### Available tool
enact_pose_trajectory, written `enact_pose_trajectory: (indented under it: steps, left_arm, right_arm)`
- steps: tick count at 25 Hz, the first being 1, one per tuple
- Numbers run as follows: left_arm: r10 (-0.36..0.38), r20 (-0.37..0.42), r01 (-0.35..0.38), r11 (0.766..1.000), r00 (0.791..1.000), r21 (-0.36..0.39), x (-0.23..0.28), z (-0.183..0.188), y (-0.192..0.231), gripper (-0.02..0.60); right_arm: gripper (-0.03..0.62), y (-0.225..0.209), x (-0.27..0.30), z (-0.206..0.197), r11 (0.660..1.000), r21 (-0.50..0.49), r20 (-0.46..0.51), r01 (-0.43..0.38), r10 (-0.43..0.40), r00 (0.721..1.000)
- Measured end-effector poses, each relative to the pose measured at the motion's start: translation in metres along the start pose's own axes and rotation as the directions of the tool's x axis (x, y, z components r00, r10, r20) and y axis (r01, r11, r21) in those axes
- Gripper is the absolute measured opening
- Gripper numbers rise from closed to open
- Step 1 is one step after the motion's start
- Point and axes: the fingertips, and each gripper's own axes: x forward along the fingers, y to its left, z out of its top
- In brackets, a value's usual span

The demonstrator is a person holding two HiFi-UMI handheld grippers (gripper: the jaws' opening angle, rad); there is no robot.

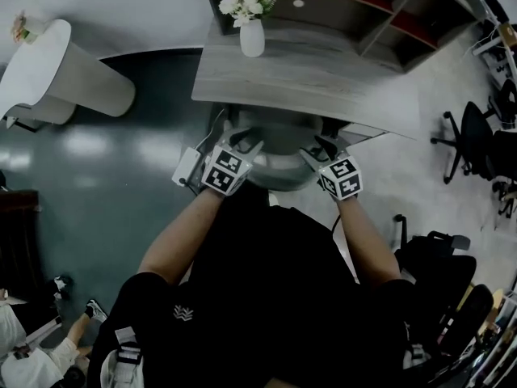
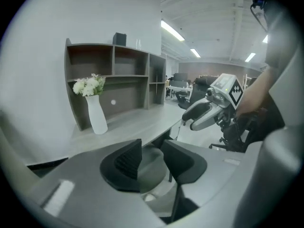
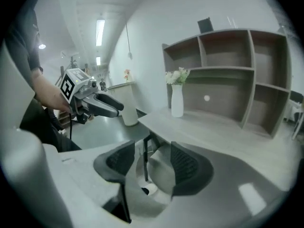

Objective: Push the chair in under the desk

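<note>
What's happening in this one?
A person stands behind a grey chair that sits mostly under the desk, a gripper in each hand. The left gripper and right gripper are both at the chair's back, jaws apart. A vase of flowers stands on the desk.

The chair (image 1: 279,156) is pale grey. The surface (image 1: 323,75) is light grey with a fine wood grain. The vase (image 1: 252,37) is white, and the flowers (image 1: 246,2) are white with green leaves. The shelf (image 1: 339,10) is grey-brown, with reddish-brown boards in the head view. The floor (image 1: 121,160) is dark blue-green and shiny. The left claw (image 1: 245,144) and the right claw (image 1: 321,150) are light grey with black-and-white square patterns; the pads (image 2: 127,161) are dark grey with fine ribs. The person's shirt (image 1: 275,297) is black.
</note>
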Motion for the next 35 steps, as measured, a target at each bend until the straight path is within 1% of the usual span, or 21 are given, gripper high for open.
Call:
enact_pose_trajectory:
  steps: [4, 5, 8, 10, 12, 13, 17, 18, 19, 21, 22, 25, 35]
  left_arm:
    - [0.070, 0.109, -0.073, 0.997, 0.992, 0.024, -0.015, 0.038, 0.024, 0.119]
    - [0.082, 0.127, -0.087, 0.996, 0.989, 0.037, -0.018, 0.046, 0.029, 0.103]
    - [0.103, 0.153, -0.116, 0.990, 0.983, 0.078, -0.022, 0.060, 0.039, 0.095]
    - [0.126, 0.186, -0.140, 0.988, 0.974, 0.066, -0.027, 0.068, 0.048, 0.079]
    - [0.161, 0.223, -0.174, 0.984, 0.961, 0.043, -0.033, 0.076, 0.057, 0.058]
    - [0.176, 0.236, -0.189, 0.981, 0.956, 0.033, -0.035, 0.080, 0.061, 0.052]
    - [0.220, 0.265, -0.228, 0.974, 0.939, 0.000, -0.039, 0.090, 0.076, 0.044]
    - [0.233, 0.273, -0.240, 0.971, 0.933, -0.010, -0.041, 0.093, 0.080, 0.040]
    - [0.248, 0.282, -0.252, 0.967, 0.927, -0.022, -0.043, 0.095, 0.084, 0.032]
    - [0.269, 0.293, -0.268, 0.962, 0.918, -0.042, -0.044, 0.098, 0.092, 0.006]
    - [0.272, 0.293, -0.271, 0.962, 0.916, -0.048, -0.044, 0.099, 0.095, 0.006]
    - [0.277, 0.284, -0.273, 0.961, 0.918, -0.055, -0.040, 0.100, 0.100, 0.006]
    - [0.261, 0.290, -0.262, 0.964, 0.921, -0.039, -0.031, 0.106, 0.102, 0.006]
  right_arm:
    - [0.224, -0.027, -0.011, 0.033, 0.995, -0.007, 0.104, 0.104, -0.103, 0.989]
    - [0.224, -0.034, -0.015, 0.039, 0.992, -0.003, 0.123, 0.127, -0.125, 0.984]
    - [0.213, -0.051, -0.025, 0.058, 0.985, 0.018, 0.185, 0.174, -0.174, 0.967]
    - [0.186, -0.060, -0.031, 0.070, 0.980, 0.042, 0.223, 0.194, -0.198, 0.954]
    - [0.154, -0.067, -0.035, 0.081, 0.976, 0.068, 0.255, 0.207, -0.217, 0.942]
    - [0.127, -0.070, -0.038, 0.086, 0.974, 0.078, 0.272, 0.212, -0.225, 0.936]
    - [0.062, -0.083, -0.049, 0.102, 0.965, 0.108, 0.330, 0.238, -0.260, 0.907]
    - [0.017, -0.087, -0.051, 0.104, 0.962, 0.115, 0.337, 0.250, -0.274, 0.901]
    - [0.003, -0.090, -0.052, 0.106, 0.958, 0.117, 0.339, 0.263, -0.288, 0.896]
    - [0.002, -0.095, -0.054, 0.108, 0.950, 0.112, 0.340, 0.290, -0.311, 0.887]
    - [0.002, -0.097, -0.054, 0.110, 0.948, 0.112, 0.342, 0.299, -0.320, 0.884]
    - [0.002, -0.099, -0.054, 0.114, 0.943, 0.114, 0.349, 0.312, -0.332, 0.877]
    - [0.002, -0.100, -0.057, 0.110, 0.942, 0.117, 0.342, 0.315, -0.336, 0.877]
